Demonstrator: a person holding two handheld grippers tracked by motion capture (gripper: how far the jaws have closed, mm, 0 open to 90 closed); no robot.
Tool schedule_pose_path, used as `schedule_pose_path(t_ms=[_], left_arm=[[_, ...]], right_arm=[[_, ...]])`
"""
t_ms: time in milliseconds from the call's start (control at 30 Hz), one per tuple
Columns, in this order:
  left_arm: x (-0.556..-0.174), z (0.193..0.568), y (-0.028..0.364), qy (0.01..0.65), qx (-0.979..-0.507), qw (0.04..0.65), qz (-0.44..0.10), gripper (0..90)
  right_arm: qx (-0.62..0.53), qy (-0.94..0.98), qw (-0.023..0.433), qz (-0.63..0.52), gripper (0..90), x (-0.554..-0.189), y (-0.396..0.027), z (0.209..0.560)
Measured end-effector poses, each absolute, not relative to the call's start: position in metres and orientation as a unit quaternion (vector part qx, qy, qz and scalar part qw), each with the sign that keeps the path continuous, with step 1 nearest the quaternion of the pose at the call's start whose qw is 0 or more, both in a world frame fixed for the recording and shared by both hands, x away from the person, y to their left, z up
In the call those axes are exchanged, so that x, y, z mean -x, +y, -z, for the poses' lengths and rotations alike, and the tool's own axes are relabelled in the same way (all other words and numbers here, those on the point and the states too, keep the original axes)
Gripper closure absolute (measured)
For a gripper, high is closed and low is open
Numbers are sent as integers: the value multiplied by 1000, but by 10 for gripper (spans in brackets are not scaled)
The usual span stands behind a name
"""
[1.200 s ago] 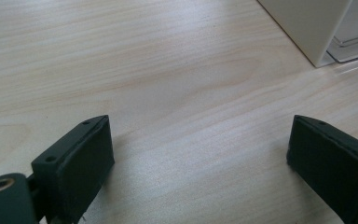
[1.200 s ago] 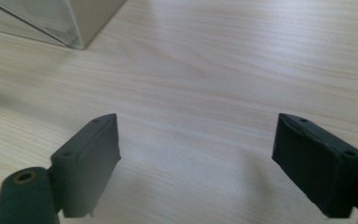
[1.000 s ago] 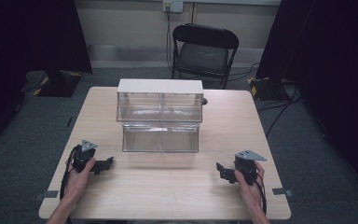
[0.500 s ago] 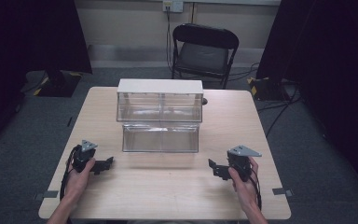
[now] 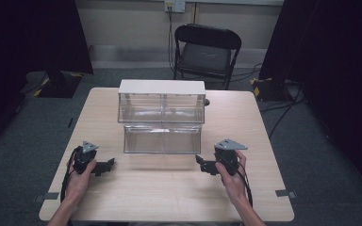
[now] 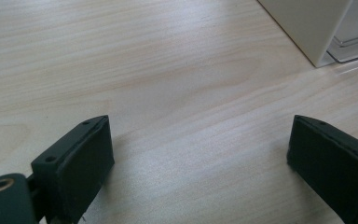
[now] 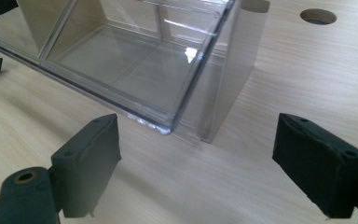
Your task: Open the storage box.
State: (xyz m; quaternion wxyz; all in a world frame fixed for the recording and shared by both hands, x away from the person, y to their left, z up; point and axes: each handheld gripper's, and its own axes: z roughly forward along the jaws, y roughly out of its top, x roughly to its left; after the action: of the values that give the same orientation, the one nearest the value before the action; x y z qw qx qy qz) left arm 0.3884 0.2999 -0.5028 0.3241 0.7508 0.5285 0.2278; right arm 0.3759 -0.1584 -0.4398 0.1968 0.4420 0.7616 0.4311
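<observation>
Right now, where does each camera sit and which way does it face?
High view: above the person's side, looking forward and down on the table; forearms, left claw, right claw.
Left gripper view: rides the left claw, low over wood; two black jaws.
Right gripper view: rides the right claw, facing the clear drawer box; two jaws.
Shared: that box.

In the left gripper view, the white-walled clear plastic drawer cabinet [image 6: 307,28] is cut off by the top and right edges, leaving just one corner. In the right gripper view, the cabinet's pulled-out clear drawer [image 7: 135,70] runs past the top and left edges. The right claw [image 7: 198,175] loses its right pad at the frame's edge. In the high view, the person's forearms are cut off at the bottom, and the black folding chair [image 5: 206,52] has its feet hidden behind the pale wooden tabletop [image 5: 169,188].
</observation>
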Motion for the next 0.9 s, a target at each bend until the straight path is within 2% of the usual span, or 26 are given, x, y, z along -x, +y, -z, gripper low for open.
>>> schedule_pose_path(t_ms=[367, 900], left_arm=[[-388, 503, 300, 528, -751, 324, -228, 65], [-388, 503, 300, 528, -751, 324, -228, 65]], right_arm=[[-431, 778, 168, -425, 141, -389, -131, 454], [-439, 780, 163, -415, 137, -402, -119, 466]])
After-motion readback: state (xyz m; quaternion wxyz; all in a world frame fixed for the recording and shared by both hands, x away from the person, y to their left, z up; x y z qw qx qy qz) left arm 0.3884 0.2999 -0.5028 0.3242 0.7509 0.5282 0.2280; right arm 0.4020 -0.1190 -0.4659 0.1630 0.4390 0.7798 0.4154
